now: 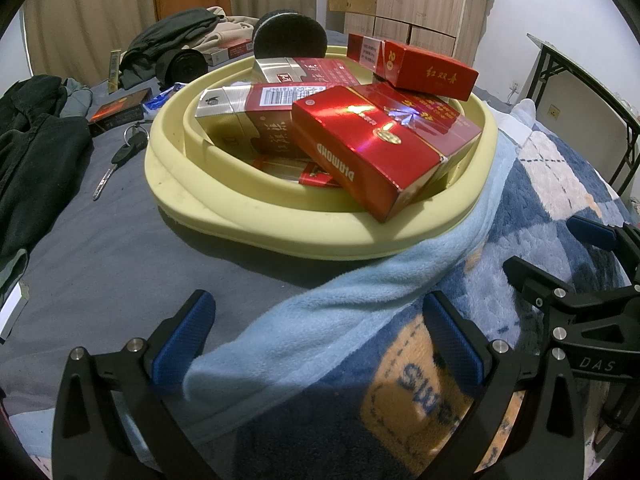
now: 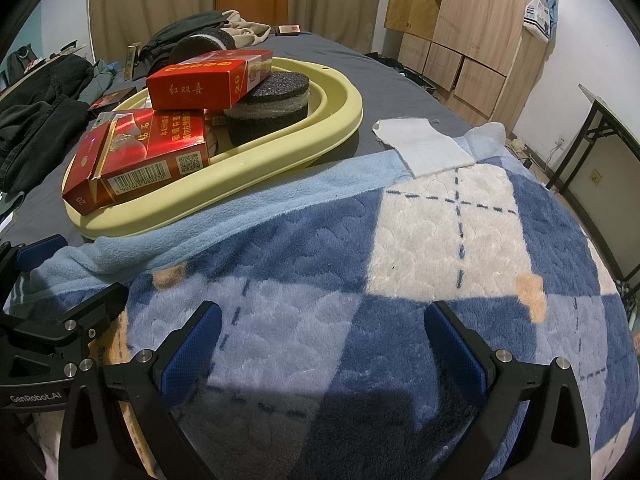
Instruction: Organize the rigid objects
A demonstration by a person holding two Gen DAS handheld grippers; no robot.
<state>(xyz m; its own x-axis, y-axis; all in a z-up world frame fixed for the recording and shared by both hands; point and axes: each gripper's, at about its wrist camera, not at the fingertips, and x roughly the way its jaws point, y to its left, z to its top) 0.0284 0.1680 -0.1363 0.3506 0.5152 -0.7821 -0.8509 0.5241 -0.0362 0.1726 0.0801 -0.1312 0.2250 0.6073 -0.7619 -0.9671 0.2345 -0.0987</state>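
Black tongs; blue textured pads

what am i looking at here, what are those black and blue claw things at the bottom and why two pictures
Those claws are two hand-held grippers, one in each of a person's hands; no robot arm. Each carries a fisheye camera looking along its fingers, so you get two views. The left gripper and the right gripper are both open and hold nothing, above a blue plaid blanket on a bed. Ahead sits a yellow basin piled with red cigarette packs, including a Diamond pack, plus a dark round sponge. A key lies left of the basin.
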